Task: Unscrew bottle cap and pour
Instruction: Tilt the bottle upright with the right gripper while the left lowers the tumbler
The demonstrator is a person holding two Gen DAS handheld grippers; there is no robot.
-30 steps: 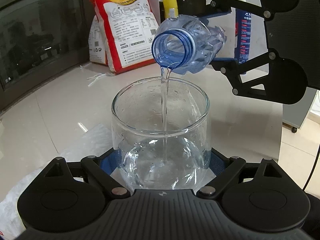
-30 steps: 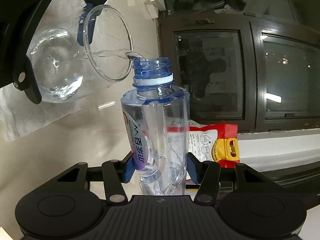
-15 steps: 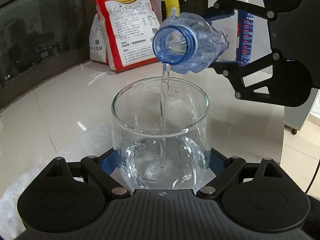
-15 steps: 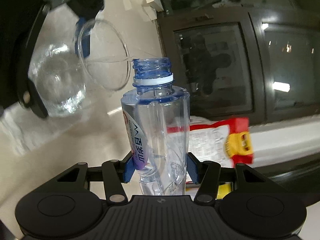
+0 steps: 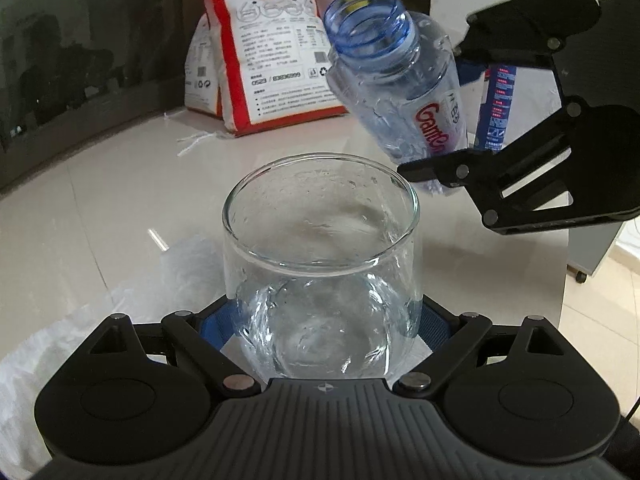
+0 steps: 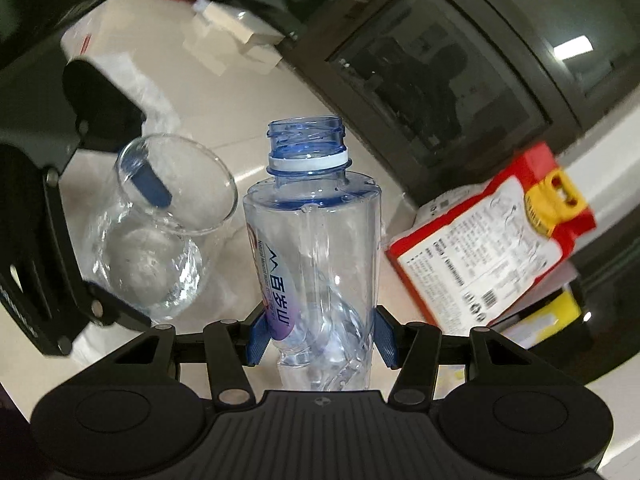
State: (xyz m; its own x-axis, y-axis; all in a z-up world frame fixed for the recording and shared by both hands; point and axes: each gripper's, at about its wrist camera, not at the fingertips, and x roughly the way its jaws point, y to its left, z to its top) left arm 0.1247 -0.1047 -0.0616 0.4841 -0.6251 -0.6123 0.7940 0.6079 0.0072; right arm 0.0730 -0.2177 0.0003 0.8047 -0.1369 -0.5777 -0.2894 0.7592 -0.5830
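Left wrist view reads "0523" on the red rice bag (image 5: 276,52); right tool (image 6: 320,332) clamps the bottle (image 6: 316,248), now tipped back, stream stopped; left tool (image 5: 328,320) grips the glass (image 5: 320,264).

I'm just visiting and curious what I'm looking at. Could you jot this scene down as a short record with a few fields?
left claw: gripping a glass beaker that stands in front of it
beaker contents: clear water in the lower part
right claw: shut on a plastic water bottle
bottle: cap off, mouth tipped upward, nearly empty
pouring: no stream visible between bottle and beaker
background: red and white bag on the pale surface
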